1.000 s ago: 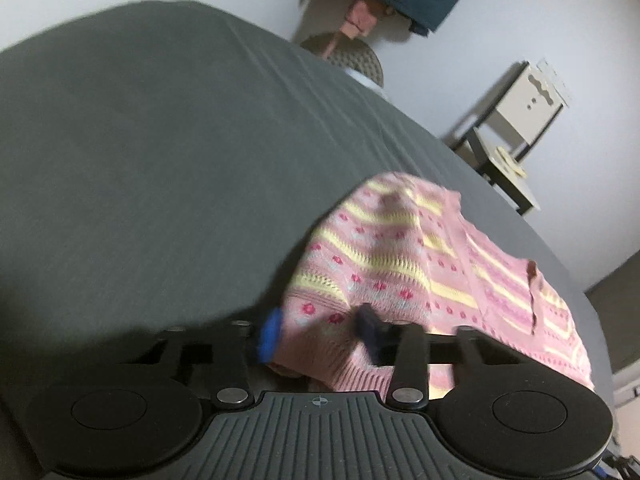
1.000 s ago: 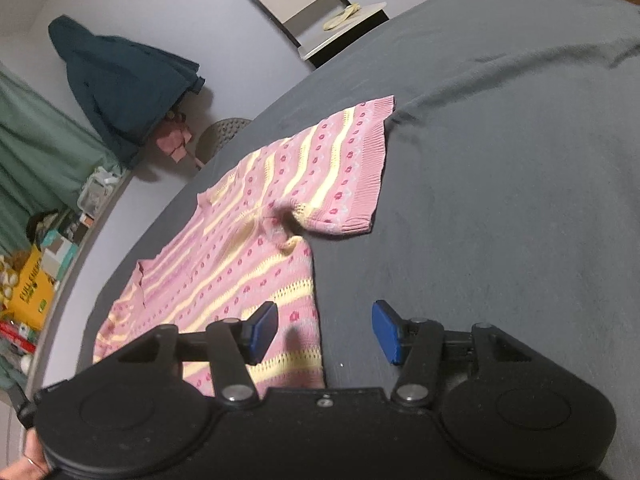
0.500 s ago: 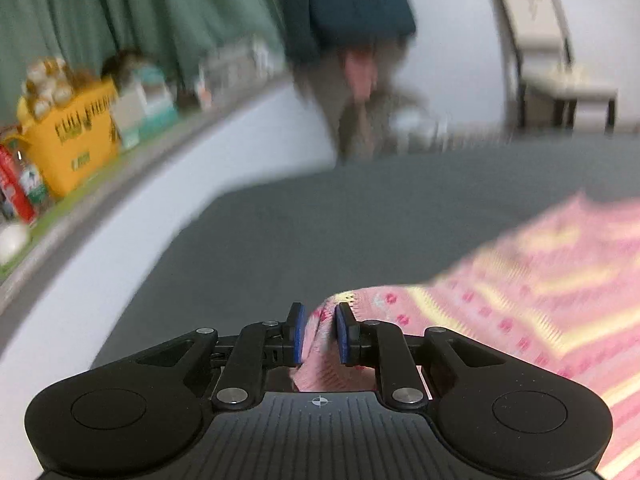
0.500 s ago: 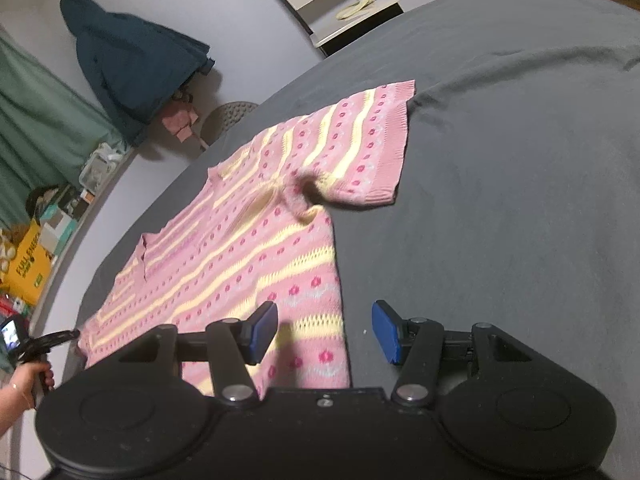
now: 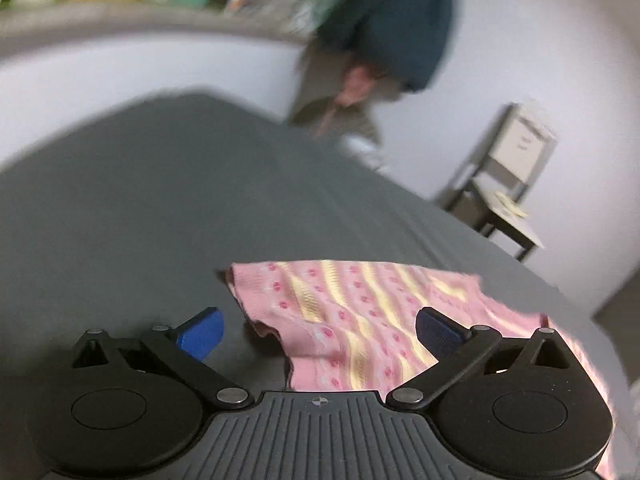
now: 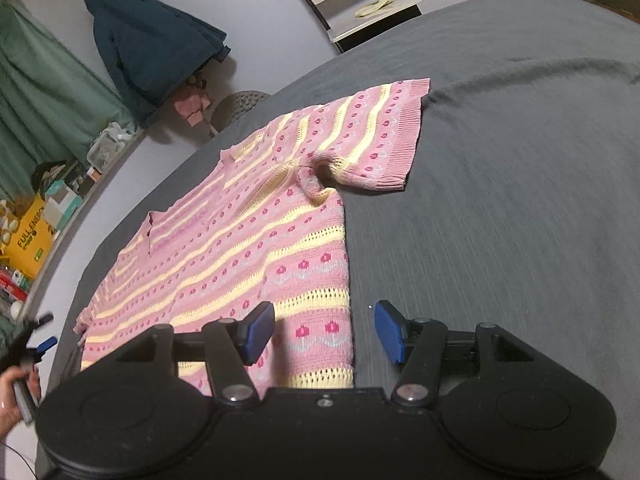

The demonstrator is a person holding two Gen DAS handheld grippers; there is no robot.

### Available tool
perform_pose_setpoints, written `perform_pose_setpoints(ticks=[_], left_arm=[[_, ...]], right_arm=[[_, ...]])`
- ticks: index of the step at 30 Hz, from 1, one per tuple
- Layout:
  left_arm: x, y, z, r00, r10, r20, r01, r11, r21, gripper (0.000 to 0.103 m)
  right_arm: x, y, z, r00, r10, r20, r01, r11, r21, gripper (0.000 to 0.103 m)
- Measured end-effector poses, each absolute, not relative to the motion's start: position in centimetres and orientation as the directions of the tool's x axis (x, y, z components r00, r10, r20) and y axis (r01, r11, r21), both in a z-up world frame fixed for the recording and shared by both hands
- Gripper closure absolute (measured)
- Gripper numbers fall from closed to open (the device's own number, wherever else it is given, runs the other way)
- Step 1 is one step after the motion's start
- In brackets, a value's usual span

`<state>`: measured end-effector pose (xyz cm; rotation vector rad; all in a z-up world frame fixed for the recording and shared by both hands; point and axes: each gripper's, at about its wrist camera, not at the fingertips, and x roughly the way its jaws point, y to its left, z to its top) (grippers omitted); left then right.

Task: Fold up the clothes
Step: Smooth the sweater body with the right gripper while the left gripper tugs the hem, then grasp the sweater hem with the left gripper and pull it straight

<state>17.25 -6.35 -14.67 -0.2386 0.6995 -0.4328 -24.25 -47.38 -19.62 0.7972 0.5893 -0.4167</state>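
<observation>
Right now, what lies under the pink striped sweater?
The pink sweater lies spread flat on a dark grey sheet, which shows on all sides of it. Whether anything else lies beneath the knit cannot be seen; the fabric covers it.

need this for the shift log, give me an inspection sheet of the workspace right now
surface: grey bed sheet, some creases
job's things: pink striped sweater spread flat, not yet folded, right sleeve bunched at the armpit
clutter: nothing seen on the sheet
grippers: left gripper jaws opening, sleeve edge below, not pinched; right gripper jaws opening, over the hem corner, not gripping
cables: nothing seen
surroundings: dark coat, chair, green curtain, yellow box
</observation>
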Motion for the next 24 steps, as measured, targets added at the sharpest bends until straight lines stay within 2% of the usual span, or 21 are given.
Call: perform_pose_setpoints(ticks=[2,3,4,5,7,9,12,14,17,20,21,22,23,24], left_arm=[[15.4,-7.3,-14.4,0.684,-0.457,-0.569,0.414,0.885,-0.213,0.001],[15.0,-7.1,-14.6,0.676,-0.450,-0.583,0.445,0.880,-0.163,0.006],[14.3,-7.4,-14.6,0.693,-0.416,-0.589,0.468,0.881,-0.071,0.017],[13.7,-7.8,-14.7,0.713,-0.380,-0.589,0.485,0.874,0.024,0.021],[11.4,-10.0,-15.4,0.791,-0.297,-0.534,0.526,0.776,0.347,0.022],[9.5,-11.4,-16.8,0.794,-0.298,-0.530,0.587,0.602,0.541,0.023],[6.8,-13.5,-19.0,0.791,-0.303,-0.531,0.605,0.265,0.751,0.053],[5.7,-14.8,-20.3,0.786,-0.269,-0.556,0.599,0.110,0.793,0.054],[5.3,-16.4,-21.8,0.829,-0.245,-0.503,0.515,-0.018,0.857,0.054],[5.7,-17.4,-22.4,0.849,-0.205,-0.487,0.478,-0.093,0.873,0.055],[5.9,-17.7,-22.8,0.846,-0.185,-0.499,0.483,-0.128,0.866,0.071],[6.0,-17.9,-23.2,0.843,-0.165,-0.512,0.489,-0.163,0.857,0.092],[6.2,-18.1,-23.6,0.839,-0.143,-0.524,0.495,-0.198,0.846,0.099],[6.1,-18.0,-24.1,0.841,-0.143,-0.522,0.485,-0.229,0.844,0.099]], right_arm=[[-24.4,-47.2,-19.6,0.767,-0.128,-0.629,0.553,0.628,0.548,0.047],[-24.4,-47.1,-19.6,0.768,-0.128,-0.628,0.552,0.629,0.548,0.047],[-24.4,-47.0,-19.5,0.769,-0.126,-0.627,0.550,0.630,0.548,0.047],[-24.5,-46.9,-19.4,0.769,-0.123,-0.627,0.547,0.633,0.547,0.047],[-24.7,-46.6,-19.2,0.771,-0.119,-0.626,0.540,0.645,0.542,0.047],[-24.9,-46.3,-19.0,0.771,-0.123,-0.625,0.535,0.657,0.530,0.047],[-25.2,-46.2,-19.0,0.770,-0.127,-0.625,0.537,0.658,0.528,0.046],[-25.4,-46.3,-19.3,0.769,-0.122,-0.627,0.542,0.644,0.539,0.046],[-25.5,-46.2,-19.6,0.767,-0.122,-0.629,0.546,0.639,0.542,0.046],[-25.6,-46.0,-19.6,0.768,-0.126,-0.628,0.546,0.642,0.539,0.045],[-25.6,-46.0,-19.6,0.769,-0.126,-0.627,0.546,0.640,0.541,0.045],[-25.7,-45.9,-19.6,0.770,-0.126,-0.626,0.545,0.639,0.543,0.045],[-25.8,-45.9,-19.6,0.771,-0.125,-0.625,0.545,0.638,0.544,0.045],[-26.0,-45.9,-19.6,0.771,-0.124,-0.624,0.543,0.639,0.545,0.045]])
